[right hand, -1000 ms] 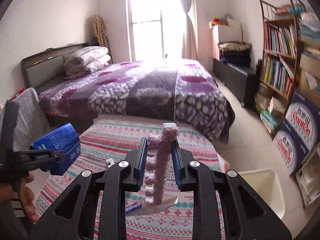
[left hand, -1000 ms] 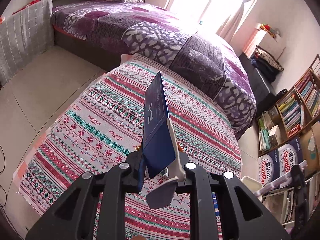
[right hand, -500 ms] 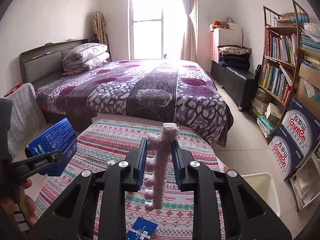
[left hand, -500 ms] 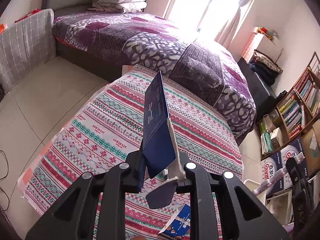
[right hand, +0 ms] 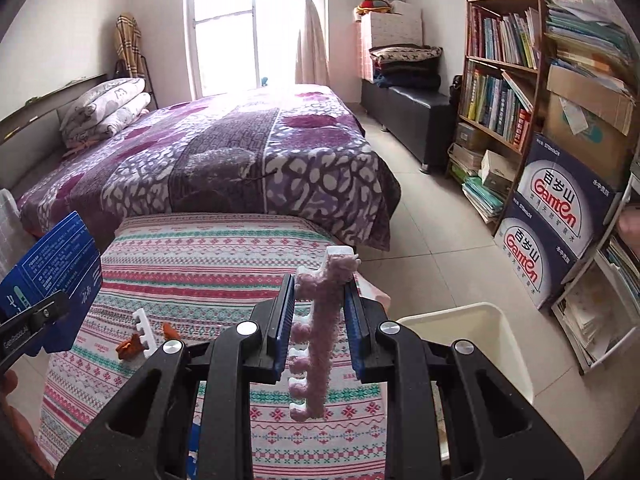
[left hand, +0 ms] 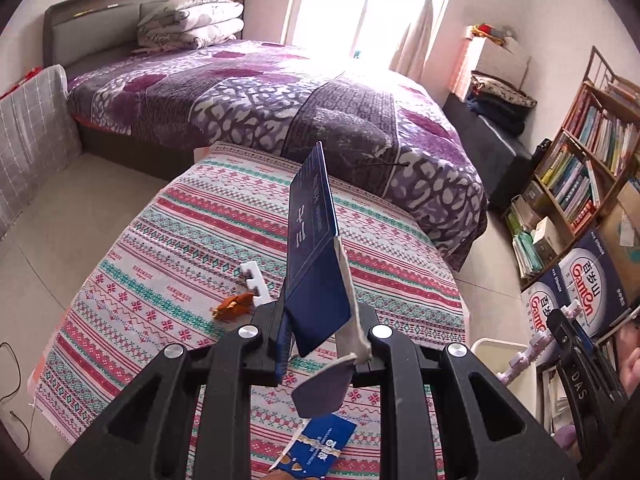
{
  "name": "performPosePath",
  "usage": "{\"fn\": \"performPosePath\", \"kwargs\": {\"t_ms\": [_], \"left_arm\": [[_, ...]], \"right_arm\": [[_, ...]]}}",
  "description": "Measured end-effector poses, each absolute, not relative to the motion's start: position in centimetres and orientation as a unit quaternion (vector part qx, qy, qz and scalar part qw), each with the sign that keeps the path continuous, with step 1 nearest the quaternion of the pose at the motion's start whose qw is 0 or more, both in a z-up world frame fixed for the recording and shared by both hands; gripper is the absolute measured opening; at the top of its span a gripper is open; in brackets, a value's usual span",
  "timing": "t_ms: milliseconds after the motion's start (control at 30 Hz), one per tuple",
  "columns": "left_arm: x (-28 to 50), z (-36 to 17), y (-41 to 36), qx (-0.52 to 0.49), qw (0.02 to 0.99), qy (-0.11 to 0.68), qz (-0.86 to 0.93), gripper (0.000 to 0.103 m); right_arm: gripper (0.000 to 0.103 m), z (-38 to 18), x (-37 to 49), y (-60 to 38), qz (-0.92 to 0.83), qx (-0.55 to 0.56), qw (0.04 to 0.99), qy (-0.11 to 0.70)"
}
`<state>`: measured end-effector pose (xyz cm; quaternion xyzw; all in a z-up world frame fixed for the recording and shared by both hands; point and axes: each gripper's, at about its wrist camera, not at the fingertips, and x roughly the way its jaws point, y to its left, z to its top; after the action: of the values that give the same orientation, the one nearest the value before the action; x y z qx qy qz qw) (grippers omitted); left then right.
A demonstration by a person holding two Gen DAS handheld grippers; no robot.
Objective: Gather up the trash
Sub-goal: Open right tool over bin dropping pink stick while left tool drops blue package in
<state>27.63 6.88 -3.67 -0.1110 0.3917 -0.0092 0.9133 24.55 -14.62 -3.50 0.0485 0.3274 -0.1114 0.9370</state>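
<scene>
My left gripper (left hand: 320,320) is shut on a flattened dark blue box (left hand: 314,240), held high over the striped table (left hand: 180,248); the box also shows at the left of the right wrist view (right hand: 52,276). My right gripper (right hand: 318,312) is shut on a pink foam strip (right hand: 316,332), near a white bin (right hand: 472,324). On the table lie a white foam strip (left hand: 256,280), an orange wrapper (left hand: 232,306) and a blue snack packet (left hand: 316,448).
A purple bed (left hand: 280,104) stands beyond the table. Bookshelves (right hand: 504,80) and Ganten boxes (right hand: 560,208) line the right wall. The white bin also shows in the left wrist view (left hand: 504,356), right of the table. Tiled floor (right hand: 432,240) lies between bed and shelves.
Both grippers have risen and pulled back, still holding their items. More of the table shows, with the white strip, orange wrapper and blue packet coming into view. The right gripper has swung toward the bin.
</scene>
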Motion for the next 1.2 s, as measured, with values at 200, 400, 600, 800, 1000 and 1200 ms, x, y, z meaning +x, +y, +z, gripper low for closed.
{"fn": "performPosePath", "kwargs": {"t_ms": [200, 400, 600, 800, 1000, 1200], "left_arm": [[27.6, -3.9, 1.8, -0.088, 0.913, 0.395, -0.044, 0.02], [27.2, -4.9, -3.6, -0.063, 0.908, 0.406, -0.085, 0.02], [26.5, -5.6, -8.5, -0.036, 0.901, 0.414, -0.126, 0.02], [26.1, -6.5, -12.7, -0.035, 0.884, 0.433, -0.171, 0.02], [25.2, -7.4, -16.4, -0.022, 0.873, 0.443, -0.202, 0.02], [24.8, -8.2, -19.3, -0.013, 0.858, 0.459, -0.229, 0.021]], "right_arm": [[0.023, -3.6, 23.8, -19.3, -0.148, 0.069, 0.928, 0.335], [0.023, -3.9, 22.9, -23.9, -0.19, 0.093, 0.914, 0.345], [0.029, -4.7, 21.8, -28.8, -0.231, 0.129, 0.894, 0.36], [0.069, -4.7, 20.2, -32.9, -0.272, 0.171, 0.878, 0.355], [0.081, -4.4, 18.6, -36.1, -0.307, 0.196, 0.867, 0.34], [0.086, -4.2, 17.4, -38.2, -0.337, 0.208, 0.857, 0.33]]}}
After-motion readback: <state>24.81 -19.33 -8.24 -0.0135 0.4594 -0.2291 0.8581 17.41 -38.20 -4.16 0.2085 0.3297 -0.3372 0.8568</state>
